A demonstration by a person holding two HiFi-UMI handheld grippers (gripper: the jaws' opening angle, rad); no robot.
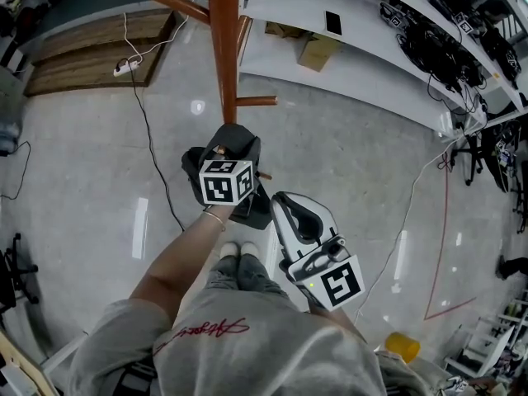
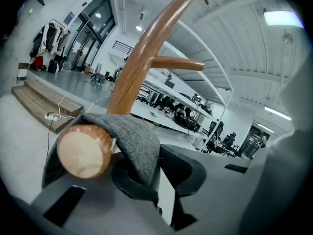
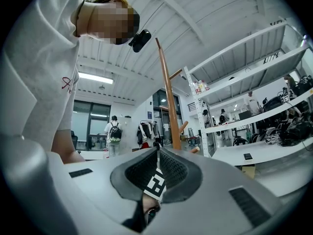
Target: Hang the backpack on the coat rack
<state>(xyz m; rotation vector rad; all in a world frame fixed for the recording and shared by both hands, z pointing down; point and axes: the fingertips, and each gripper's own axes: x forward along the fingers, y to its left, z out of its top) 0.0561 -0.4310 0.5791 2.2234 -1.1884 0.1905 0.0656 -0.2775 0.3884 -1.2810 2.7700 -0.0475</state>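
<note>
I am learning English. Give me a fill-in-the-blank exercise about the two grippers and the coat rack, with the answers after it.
1. The grey strap lies over a ___ peg of the coat rack.
2. The left gripper is shut on the grey ___.
3. The right gripper has its jaws together and holds ___.

Missing words: wooden; strap; nothing

The backpack strap (image 2: 133, 140) lies over the coat rack peg (image 2: 84, 151).
</note>
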